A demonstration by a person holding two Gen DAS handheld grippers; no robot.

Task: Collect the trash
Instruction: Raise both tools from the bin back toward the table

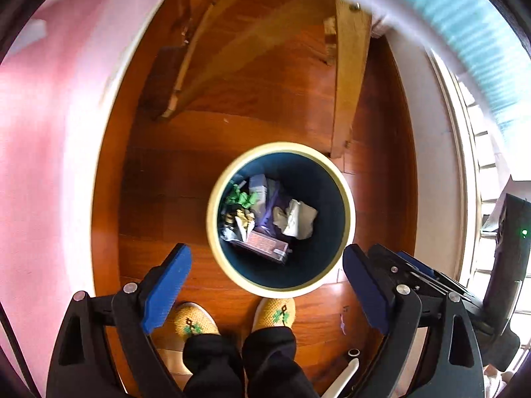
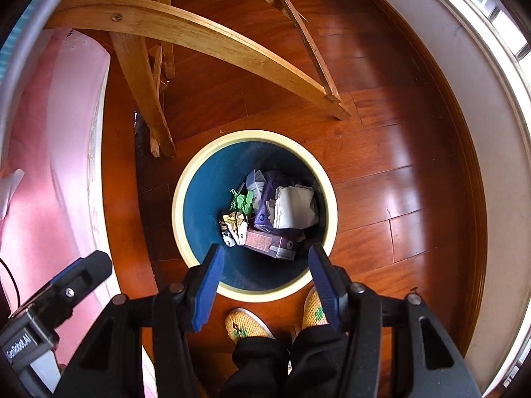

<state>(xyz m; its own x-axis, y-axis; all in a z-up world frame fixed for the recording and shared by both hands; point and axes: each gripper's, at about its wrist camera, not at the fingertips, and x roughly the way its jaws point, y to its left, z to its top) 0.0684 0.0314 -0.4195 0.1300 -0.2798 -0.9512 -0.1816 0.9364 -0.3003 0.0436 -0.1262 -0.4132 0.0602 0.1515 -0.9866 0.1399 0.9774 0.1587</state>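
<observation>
Left tongs (image 1: pixel 267 285): hanging above the near rim of the bin, blue pads spread wide, gripping nothing.
Right tongs (image 2: pixel 265 285): hovering over the same near rim, pads parted somewhat less, likewise carrying nothing.
Bin (image 1: pixel 345 195): standing upright on the wooden floor (image 1: pixel 265 99), cream rim around a dark blue inside, just ahead of the slippered feet (image 1: pixel 273 313).
Trash in bin (image 1: pixel 265 219): lying at the bottom; crumpled white paper (image 2: pixel 293 207), green scrap (image 2: pixel 242 200), purple wrapper (image 2: pixel 267 204), flat patterned box (image 2: pixel 268 243) all heaped together.
Trash outside bin: possibly remaining; small pale fleck (image 1: pixel 341 323) lying on the floor near the right foot, too small for naming with certainty.
Nearby: wooden chair legs (image 2: pixel 146 99) standing just beyond the bin, pink bedding (image 1: pixel 49 132) hanging along the left side.
Risk, tipping: reaching down for floor scraps while standing this close, likely nudging the rim with a toe or a pad and rolling the bin over, spilling the heap.
Risk, missed scrap: fleck lying beside the foot and partly behind the tongs, probably being overlooked or stepped on.
Risk, pinching: scrap looking thin and flat, wide pads likely sliding over it or scraping the glossy boards instead of lifting.
Risk, collision: both tools hanging side by side over one opening, possibly knocking together while turning away.
</observation>
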